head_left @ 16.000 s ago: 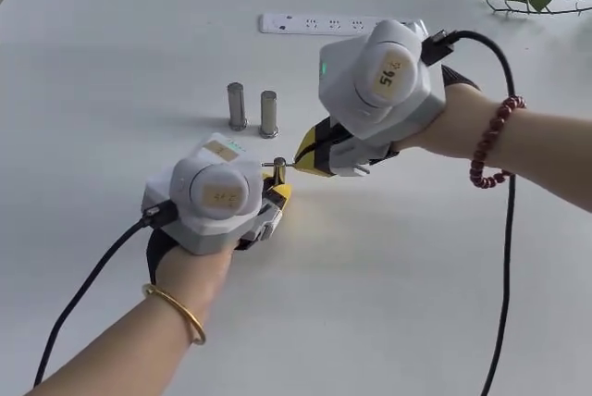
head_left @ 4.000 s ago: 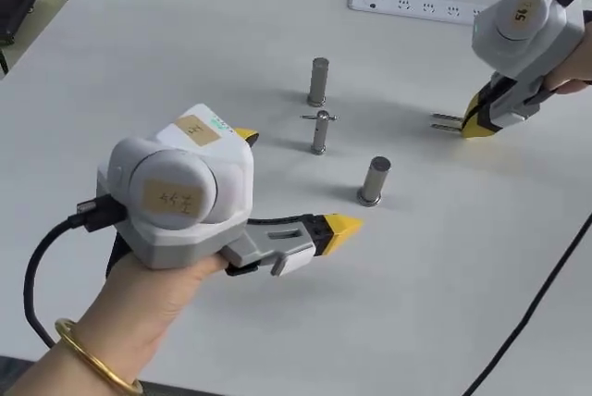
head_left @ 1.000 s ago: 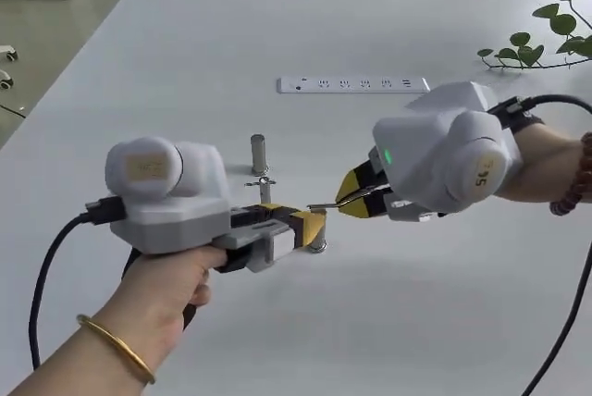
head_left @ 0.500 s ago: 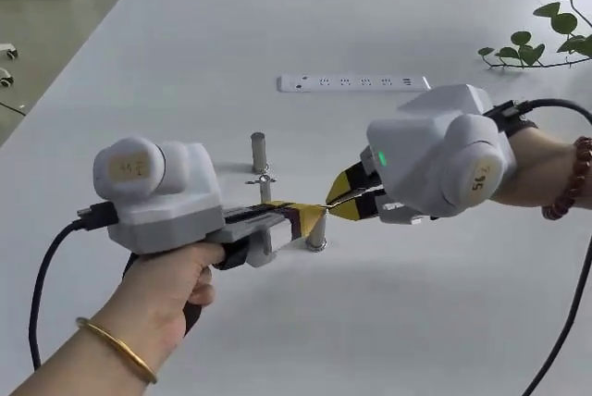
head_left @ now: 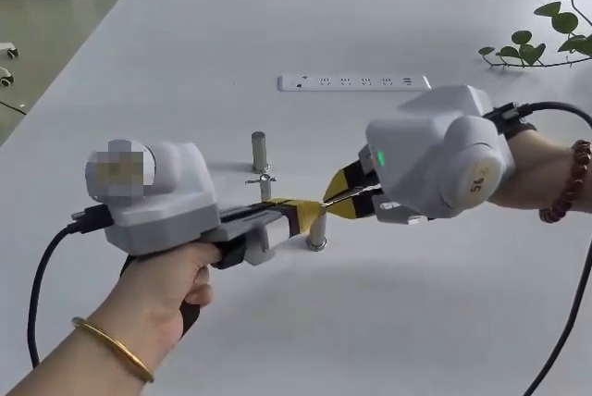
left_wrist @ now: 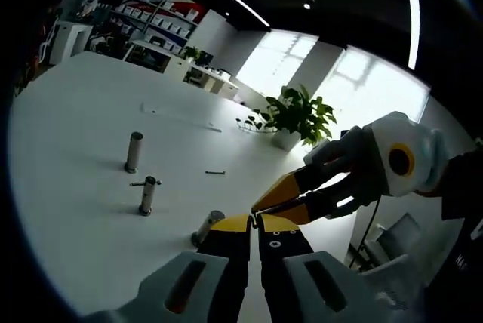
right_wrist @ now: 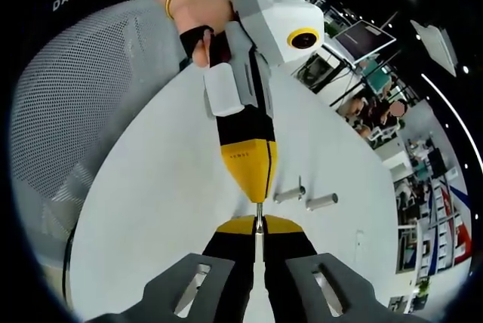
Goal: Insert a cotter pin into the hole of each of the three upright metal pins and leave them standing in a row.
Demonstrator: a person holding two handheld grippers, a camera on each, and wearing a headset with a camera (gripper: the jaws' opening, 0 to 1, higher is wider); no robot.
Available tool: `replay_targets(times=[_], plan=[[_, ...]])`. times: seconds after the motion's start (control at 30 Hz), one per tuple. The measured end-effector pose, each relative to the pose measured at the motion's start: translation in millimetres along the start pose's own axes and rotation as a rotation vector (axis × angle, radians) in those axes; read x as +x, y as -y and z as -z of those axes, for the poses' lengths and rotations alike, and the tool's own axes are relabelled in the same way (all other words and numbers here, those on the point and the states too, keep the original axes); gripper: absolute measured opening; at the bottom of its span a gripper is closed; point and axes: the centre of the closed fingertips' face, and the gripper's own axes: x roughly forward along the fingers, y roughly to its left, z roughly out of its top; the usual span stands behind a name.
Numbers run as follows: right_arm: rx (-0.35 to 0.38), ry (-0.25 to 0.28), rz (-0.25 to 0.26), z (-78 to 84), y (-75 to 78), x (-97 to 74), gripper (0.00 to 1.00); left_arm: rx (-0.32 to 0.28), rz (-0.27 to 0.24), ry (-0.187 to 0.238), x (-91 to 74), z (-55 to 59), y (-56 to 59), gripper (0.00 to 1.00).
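A hand (head_left: 162, 280) wearing a gold bangle (head_left: 116, 350) holds the left hand-held gripper (head_left: 313, 216) level over the white worktop (head_left: 185, 63). It points rightward with its jaws together. Beyond it stand a bare metal pin (head_left: 259, 151) and a fitted metal pin (head_left: 265, 183) with a crosspiece through its top. The third metal pin (head_left: 317, 237) stands just behind the yellow tips, its top hidden. The right hand-held gripper (head_left: 331, 203) points leftward, tip to tip, clamped on a thin cotter pin (right_wrist: 259, 219). Whether the left jaws also pinch it is unclear.
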Motion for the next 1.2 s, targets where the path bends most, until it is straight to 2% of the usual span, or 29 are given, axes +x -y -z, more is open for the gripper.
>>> replay_targets(times=[0.13, 0.37, 0.5, 0.63, 0.7, 0.77, 1.0, 1.13, 1.2], plan=[[0.005, -0.001, 0.004, -0.7, 0.4, 0.4, 0.00, 0.003, -0.005, 0.004, -0.7, -0.3, 0.1, 0.01], [0.017, 0.009, 0.015, -2.6, 1.8, -0.1, 0.00, 0.057, -0.007, 0.016, -2.0, -2.4, 1.2, 0.00], [0.065, 0.029, 0.013, -3.6, 2.0, -0.5, 0.00, 0.081, -0.006, 0.017, -2.6, -3.3, 1.5, 0.00], [0.164, 0.057, -0.019, -4.0, -1.8, -0.7, 0.00, 0.134, -0.008, -0.001, -2.0, -1.5, 1.1, 0.00], [0.190, 0.067, -0.027, -3.7, -2.5, -1.0, 0.00, 0.146, -0.009, -0.011, -2.0, -0.1, 0.0, 0.00], [0.258, 0.086, -0.034, -3.7, -3.2, -1.0, 0.00, 0.167, -0.011, -0.020, -2.6, 0.9, -2.2, 0.00], [0.486, 0.119, -0.108, 2.8, -11.4, -3.4, 0.06, 0.272, -0.004, -0.061, -8.2, 7.2, -6.2, 0.00], [0.569, 0.161, -0.140, -1.9, -15.0, -6.9, 0.08, 0.332, 0.019, -0.092, -11.9, 13.8, -4.5, 0.00], [0.625, 0.178, -0.164, -2.6, -18.1, -8.4, 0.09, 0.341, 0.026, -0.101, -12.9, 16.1, -3.6, 0.00]])
